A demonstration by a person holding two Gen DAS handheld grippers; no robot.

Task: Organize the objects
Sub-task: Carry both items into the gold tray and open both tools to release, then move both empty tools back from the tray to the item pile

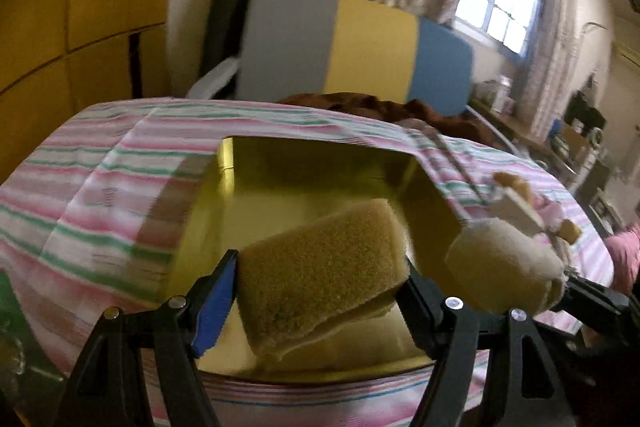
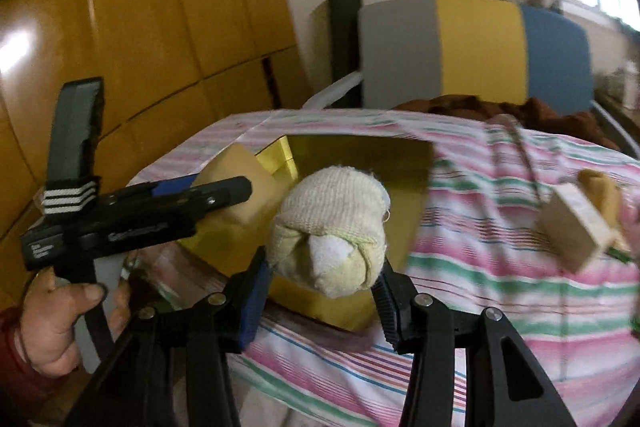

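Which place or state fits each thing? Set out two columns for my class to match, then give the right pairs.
Things
1. sponge
2. rolled sock
3. gold box
4. wooden block

Places or states
A. lying on the striped cloth
B. clamped in the right gripper
C. open, on the bed
D. clamped in the left gripper

Pairs: 1-D, 2-B, 3-C, 4-A

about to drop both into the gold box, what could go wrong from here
1. The sponge sits tilted between the left gripper fingers, so it may tumble onto the box rim.
2. The rolled sock in the right gripper hangs over the near wall and might land on the striped cloth.
3. The two grippers are close together and could bump.
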